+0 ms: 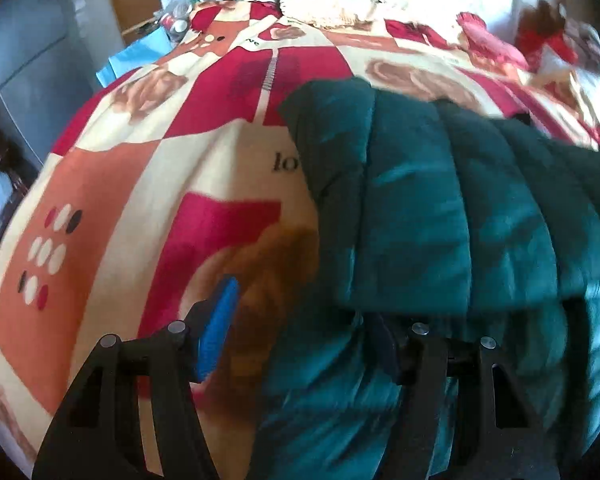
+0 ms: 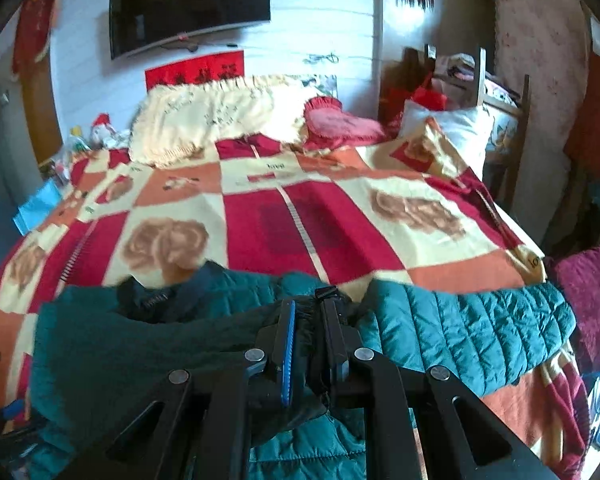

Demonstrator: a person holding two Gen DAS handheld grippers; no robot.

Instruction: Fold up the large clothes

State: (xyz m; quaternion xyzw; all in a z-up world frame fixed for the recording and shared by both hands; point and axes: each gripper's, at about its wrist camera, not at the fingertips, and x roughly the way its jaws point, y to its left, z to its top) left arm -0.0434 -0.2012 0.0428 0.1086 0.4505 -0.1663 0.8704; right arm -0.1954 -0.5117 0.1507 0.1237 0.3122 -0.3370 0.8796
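A teal quilted jacket (image 1: 420,208) lies on a bed covered by a red, orange and cream checked blanket (image 1: 140,184). My left gripper (image 1: 300,304) stands open at the jacket's left edge. Its blue-padded left finger (image 1: 216,328) is over bare blanket, and its right finger is tucked under a fold of the jacket. In the right wrist view the jacket (image 2: 460,328) spreads across the near end of the blanket (image 2: 260,220). My right gripper (image 2: 308,300) is shut on a bunch of the jacket's dark fabric near the collar, lifted a little off the bed.
At the head of the bed lie a cream fringed throw (image 2: 220,116), a red heart cushion (image 2: 340,122) and a white pillow (image 2: 452,128). A television (image 2: 188,4) hangs on the wall. A wooden chair (image 2: 500,92) and a magenta cover (image 2: 592,284) stand right of the bed, and a grey cabinet (image 1: 28,48) left.
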